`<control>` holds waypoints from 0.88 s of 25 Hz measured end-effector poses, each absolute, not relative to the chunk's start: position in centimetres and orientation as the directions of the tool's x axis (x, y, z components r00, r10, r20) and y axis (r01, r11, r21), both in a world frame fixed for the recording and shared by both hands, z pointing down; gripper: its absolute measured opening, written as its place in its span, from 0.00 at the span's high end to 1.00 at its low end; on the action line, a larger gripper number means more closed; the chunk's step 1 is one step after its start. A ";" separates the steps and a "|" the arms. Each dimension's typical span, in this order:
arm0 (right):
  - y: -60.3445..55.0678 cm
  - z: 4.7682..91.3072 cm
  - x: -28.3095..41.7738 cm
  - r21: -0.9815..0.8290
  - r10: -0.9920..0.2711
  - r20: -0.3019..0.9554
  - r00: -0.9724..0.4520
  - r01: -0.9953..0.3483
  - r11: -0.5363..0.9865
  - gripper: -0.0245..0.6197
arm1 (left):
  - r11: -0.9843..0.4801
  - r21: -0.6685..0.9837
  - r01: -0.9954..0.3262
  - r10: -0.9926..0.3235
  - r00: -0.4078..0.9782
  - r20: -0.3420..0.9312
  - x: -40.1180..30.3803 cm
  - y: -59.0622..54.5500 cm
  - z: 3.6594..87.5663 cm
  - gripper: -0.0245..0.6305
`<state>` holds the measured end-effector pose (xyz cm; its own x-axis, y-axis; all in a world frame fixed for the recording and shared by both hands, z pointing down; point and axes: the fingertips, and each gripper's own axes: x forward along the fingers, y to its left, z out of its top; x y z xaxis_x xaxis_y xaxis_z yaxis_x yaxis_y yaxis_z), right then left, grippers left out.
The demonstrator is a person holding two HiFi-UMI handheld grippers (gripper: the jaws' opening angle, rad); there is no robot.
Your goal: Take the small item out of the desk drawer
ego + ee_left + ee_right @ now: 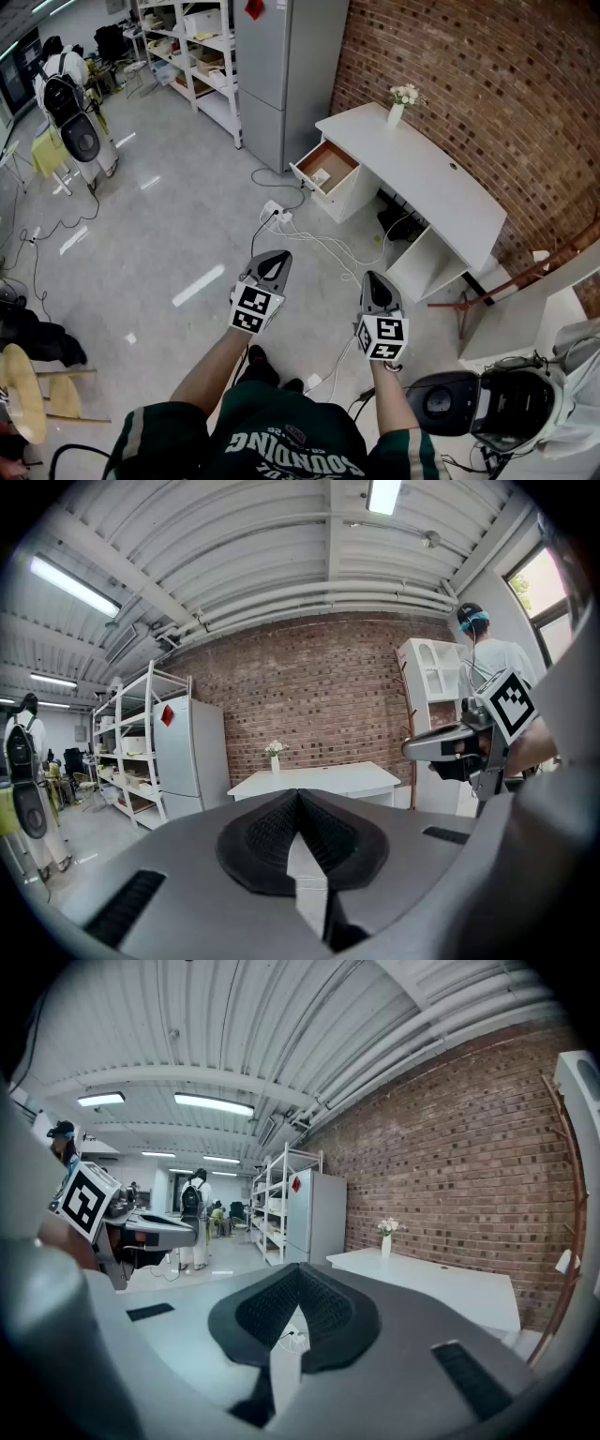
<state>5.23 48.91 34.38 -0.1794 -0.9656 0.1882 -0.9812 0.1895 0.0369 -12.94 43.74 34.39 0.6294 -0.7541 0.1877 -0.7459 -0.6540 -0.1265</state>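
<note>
Grey left gripper (273, 260) and grey right gripper (375, 280), jaws closed together on nothing, hang well apart from the long white desk (427, 178), whose open wood-lined drawer (330, 159) holds a small pale item (320, 177).

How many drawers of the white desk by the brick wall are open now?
1: the wood-lined drawer pulled out at the end of the white desk nearest the grey refrigerator, with a small pale item inside. Drawers below it may be hidden.
</note>
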 end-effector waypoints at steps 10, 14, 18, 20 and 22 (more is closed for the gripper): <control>49.8 34.4 4.7 0.061 -0.969 0.141 -0.203 -0.975 0.213 0.92 | -0.654 -0.109 -0.748 -0.753 0.632 0.184 -14.3 44.5 34.4 0.94; 50.1 34.7 5.1 0.055 -0.967 0.150 -0.206 -0.975 0.216 0.92 | -0.659 -0.102 -0.745 -0.749 0.638 0.180 -14.5 44.8 34.3 0.94; 50.3 34.8 5.4 0.035 -0.965 0.156 -0.209 -0.976 0.217 0.92 | -0.648 -0.092 -0.756 -0.757 0.626 0.185 -14.7 44.9 34.1 0.94; 50.4 34.9 5.6 0.023 -0.965 0.156 -0.211 -0.976 0.217 0.92 | -0.643 -0.082 -0.762 -0.761 0.622 0.186 -14.4 45.0 34.0 0.94; 50.4 34.9 5.6 0.010 -0.965 0.152 -0.213 -0.976 0.217 0.92 | -0.645 -0.085 -0.760 -0.759 0.623 0.187 -14.0 45.3 33.9 0.94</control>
